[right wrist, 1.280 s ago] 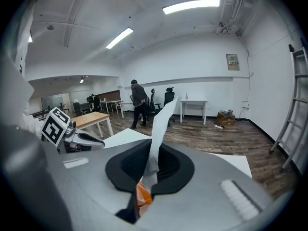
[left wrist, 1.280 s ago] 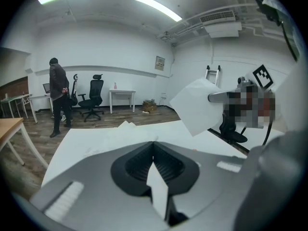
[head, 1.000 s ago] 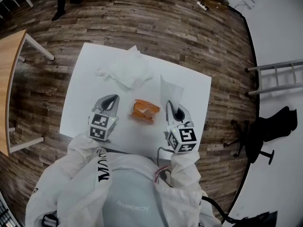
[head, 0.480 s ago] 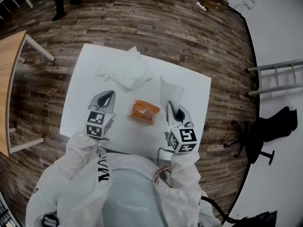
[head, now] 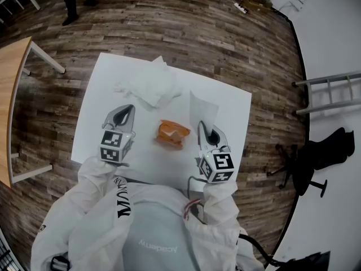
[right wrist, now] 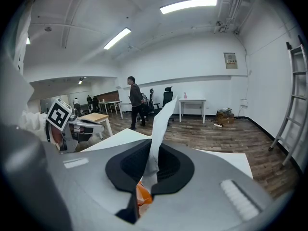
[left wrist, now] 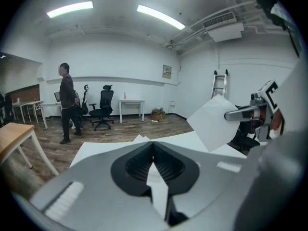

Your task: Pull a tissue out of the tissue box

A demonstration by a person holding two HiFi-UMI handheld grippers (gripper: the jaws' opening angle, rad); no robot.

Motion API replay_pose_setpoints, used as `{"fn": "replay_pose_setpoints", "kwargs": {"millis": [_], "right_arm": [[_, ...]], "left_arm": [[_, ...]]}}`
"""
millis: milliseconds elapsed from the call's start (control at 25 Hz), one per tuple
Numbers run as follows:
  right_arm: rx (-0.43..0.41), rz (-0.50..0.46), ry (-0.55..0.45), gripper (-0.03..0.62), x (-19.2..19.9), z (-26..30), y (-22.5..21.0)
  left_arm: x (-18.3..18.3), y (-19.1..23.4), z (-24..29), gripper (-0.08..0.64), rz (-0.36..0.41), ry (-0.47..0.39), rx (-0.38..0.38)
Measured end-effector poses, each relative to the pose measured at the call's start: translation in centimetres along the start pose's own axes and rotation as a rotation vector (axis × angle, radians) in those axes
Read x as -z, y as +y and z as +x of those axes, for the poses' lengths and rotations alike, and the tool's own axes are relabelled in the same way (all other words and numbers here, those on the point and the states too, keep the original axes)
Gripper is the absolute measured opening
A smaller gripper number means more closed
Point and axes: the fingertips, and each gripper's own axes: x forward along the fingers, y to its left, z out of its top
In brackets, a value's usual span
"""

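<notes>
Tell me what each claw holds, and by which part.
Right claw pinches a tissue by its lower end, the sheet standing up above it. Left claw is shut, holding nothing.

Wood-plank floor [head: 186, 33]; white walls [left wrist: 120, 61]; ceiling strip lights [left wrist: 160, 17]; wooden desk [head: 11, 95].

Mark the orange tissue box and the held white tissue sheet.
orange tissue box [head: 172, 133], head view, its orange top.
white tissue sheet [right wrist: 162, 121], right gripper view, middle of the upright strip.

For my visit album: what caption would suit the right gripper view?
Right gripper shut on a thin white paper tissue, held upright over the white table, small orange tissue pack below.
</notes>
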Motion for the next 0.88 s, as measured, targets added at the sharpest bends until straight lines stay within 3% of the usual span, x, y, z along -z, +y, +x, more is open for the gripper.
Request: {"fn": "replay_pose_setpoints", "kwargs": {"millis": [880], "right_arm": [[-0.005, 0.01, -0.012, 0.005, 0.18, -0.16, -0.17]], "left_arm": [[-0.32, 0.01, -0.05, 0.0, 0.014, -0.004, -0.02]]}}
